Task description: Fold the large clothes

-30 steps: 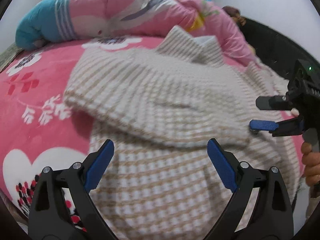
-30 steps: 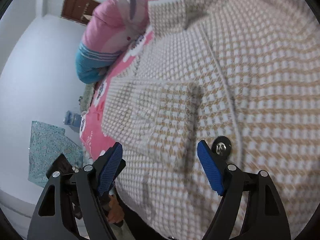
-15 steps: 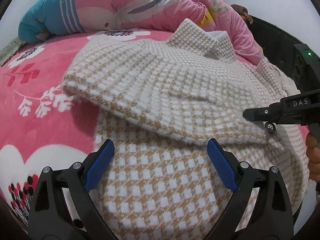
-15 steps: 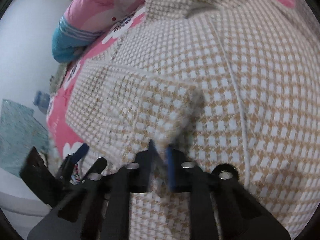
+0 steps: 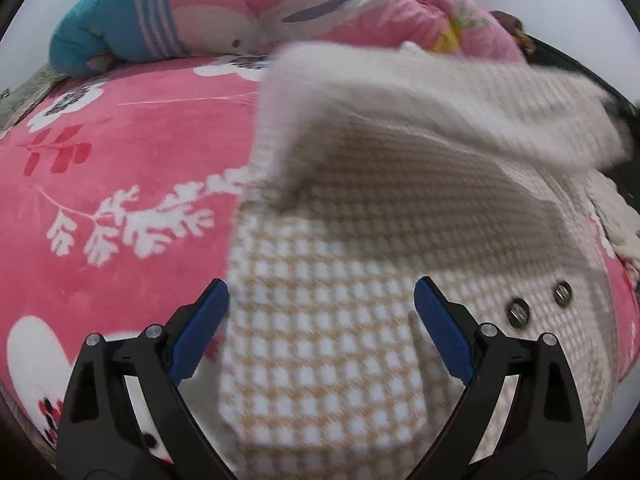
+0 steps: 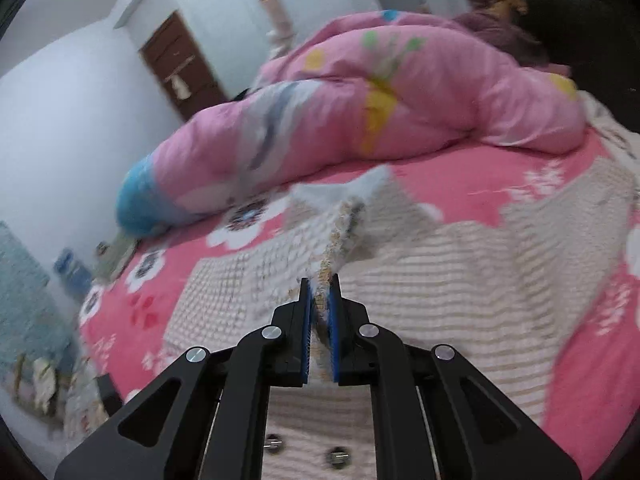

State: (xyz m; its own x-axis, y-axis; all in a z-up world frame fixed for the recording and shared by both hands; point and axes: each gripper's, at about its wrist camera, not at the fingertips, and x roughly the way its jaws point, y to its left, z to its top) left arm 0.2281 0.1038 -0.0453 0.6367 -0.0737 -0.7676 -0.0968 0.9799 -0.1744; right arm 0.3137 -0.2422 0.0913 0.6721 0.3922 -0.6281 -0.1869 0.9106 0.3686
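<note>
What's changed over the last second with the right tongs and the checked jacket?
The right tongs, open a second ago, have shut on a fold of the checked jacket and lifted it off the bed; that raised flap now hangs above the rest of the garment. The left tongs remain open over the jacket's lower part. The pink duvet is unmoved.

The jacket (image 5: 360, 340) lies spread on the bed (image 5: 120, 152), toward its right side, with one fold lifted above the rest. Behind it, along the bed's far edge, lies the rolled quilt (image 5: 280, 12). Two buttons (image 5: 538, 304) sit near the jacket's right edge.
</note>
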